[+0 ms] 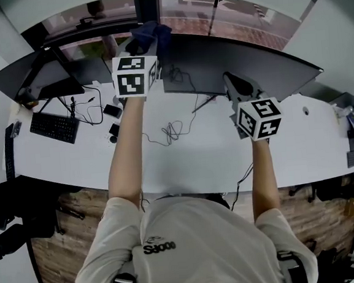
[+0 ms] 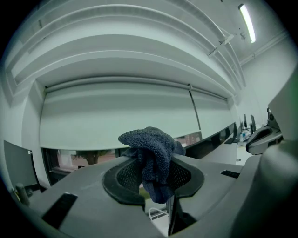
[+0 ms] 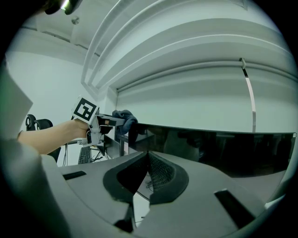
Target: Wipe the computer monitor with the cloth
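- A person at a white desk (image 1: 191,161) holds the left gripper (image 1: 144,43) high at the upper left corner of a wide curved computer monitor (image 1: 250,63), its jaws clamped on a bunched dark blue cloth (image 1: 158,32).
- In the left gripper view the cloth fills the gap between the jaws, with a loose crown standing above them and a tail hanging below.
- The right gripper view places the cloth right at the monitor's top left corner. Whether the fabric actually presses on the glass cannot be told from any view.
- The right gripper (image 1: 237,88) hangs lower, in front of the screen's middle. Its jaws are drawn together with nothing between them, and it takes no part in the work.
- A keyboard (image 1: 54,127), a second monitor (image 1: 42,75) and a tangle of cables (image 1: 172,132) lie to the left and below, well apart from the cloth.
- By the look of it, the wipe is at its starting point: the cloth is gripped and brought to the screen, and the dark panel to its right is yet to be covered.
- The next move probably calls for laying the cloth's loose crown flat on the glass and drawing it rightward along the curve. Pressure should stay light and the hard jaw tips clear of the panel.
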